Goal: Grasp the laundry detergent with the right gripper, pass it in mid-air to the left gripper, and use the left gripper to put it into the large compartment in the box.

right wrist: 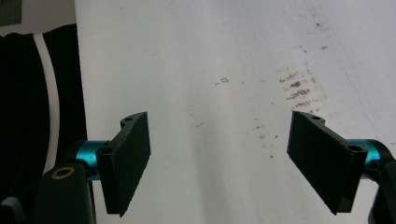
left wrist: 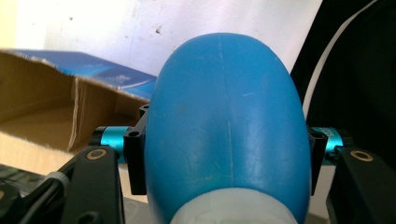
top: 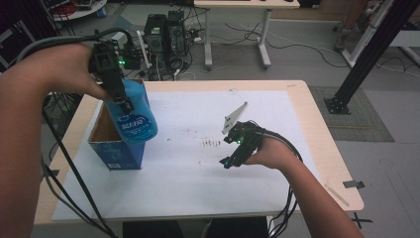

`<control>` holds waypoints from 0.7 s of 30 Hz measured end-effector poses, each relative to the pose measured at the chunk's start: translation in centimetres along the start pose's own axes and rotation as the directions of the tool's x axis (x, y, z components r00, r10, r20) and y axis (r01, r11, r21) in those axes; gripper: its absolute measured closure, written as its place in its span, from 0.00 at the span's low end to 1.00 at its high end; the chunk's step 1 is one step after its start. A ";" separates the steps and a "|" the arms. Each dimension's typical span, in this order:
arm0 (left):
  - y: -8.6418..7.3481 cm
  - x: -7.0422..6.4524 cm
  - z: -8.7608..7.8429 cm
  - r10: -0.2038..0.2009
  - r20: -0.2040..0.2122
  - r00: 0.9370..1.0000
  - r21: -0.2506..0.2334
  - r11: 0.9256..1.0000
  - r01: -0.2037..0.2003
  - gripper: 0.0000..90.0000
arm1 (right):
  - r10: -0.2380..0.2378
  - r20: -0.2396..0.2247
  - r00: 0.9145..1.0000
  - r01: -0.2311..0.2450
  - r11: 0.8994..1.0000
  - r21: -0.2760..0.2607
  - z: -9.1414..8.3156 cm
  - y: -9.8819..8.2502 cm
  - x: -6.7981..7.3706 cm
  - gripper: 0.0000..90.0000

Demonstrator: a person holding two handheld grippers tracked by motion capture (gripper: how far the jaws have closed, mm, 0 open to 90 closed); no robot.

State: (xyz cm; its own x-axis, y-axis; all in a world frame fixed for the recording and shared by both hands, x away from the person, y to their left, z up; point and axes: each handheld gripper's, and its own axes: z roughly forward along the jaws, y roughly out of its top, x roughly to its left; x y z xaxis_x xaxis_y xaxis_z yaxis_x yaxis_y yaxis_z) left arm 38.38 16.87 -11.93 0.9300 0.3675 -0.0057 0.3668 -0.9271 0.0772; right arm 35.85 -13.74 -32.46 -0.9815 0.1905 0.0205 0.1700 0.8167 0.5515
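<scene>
high view above the table (top: 297,99) looking forward and down, gripper views close, sharing its white sheet (right wrist: 210,56)

No wording can be read with certainty. A white label with printed characters is carried on the blue bottle (top: 134,115), just below the jaws of the left gripper (top: 124,101), which are closed on the bottle; the characters are too small and blurred to be made out. Pale printing is seen on the blue outer face of the cardboard box (top: 115,148), beneath the bottle, and it is likewise illegible. No numbers or signs can be made out.
</scene>
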 end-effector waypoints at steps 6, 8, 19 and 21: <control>-1.0 0.9 -0.7 -0.054 0.013 0.998 -0.008 0.999 0.054 0.43 | 0.004 0.000 1.000 -0.004 1.000 0.012 0.0 0.1 -0.1 0.23; -2.1 1.7 -1.5 -0.115 0.001 0.993 -0.009 0.993 0.115 0.43 | 0.008 -0.002 1.000 -0.007 1.000 0.018 0.0 0.1 -0.1 0.23; -4.4 4.2 -1.6 -0.263 -0.032 0.964 0.019 0.964 0.264 0.43 | 0.004 -0.004 1.000 -0.004 1.000 0.027 0.3 0.2 -0.3 0.23; -4.8 4.8 -1.3 -0.301 -0.039 0.953 0.025 0.953 0.302 0.43 | 0.009 -0.006 1.000 -0.008 0.999 0.031 0.3 0.1 -0.3 0.23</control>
State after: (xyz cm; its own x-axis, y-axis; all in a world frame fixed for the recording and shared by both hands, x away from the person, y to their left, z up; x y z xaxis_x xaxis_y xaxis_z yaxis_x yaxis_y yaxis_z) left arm 41.03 23.14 -11.03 0.7751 0.6318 0.0102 0.6308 -0.7746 0.0469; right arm 36.19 -13.54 -32.67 -0.9805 0.1940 0.0306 0.1809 0.8317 0.5249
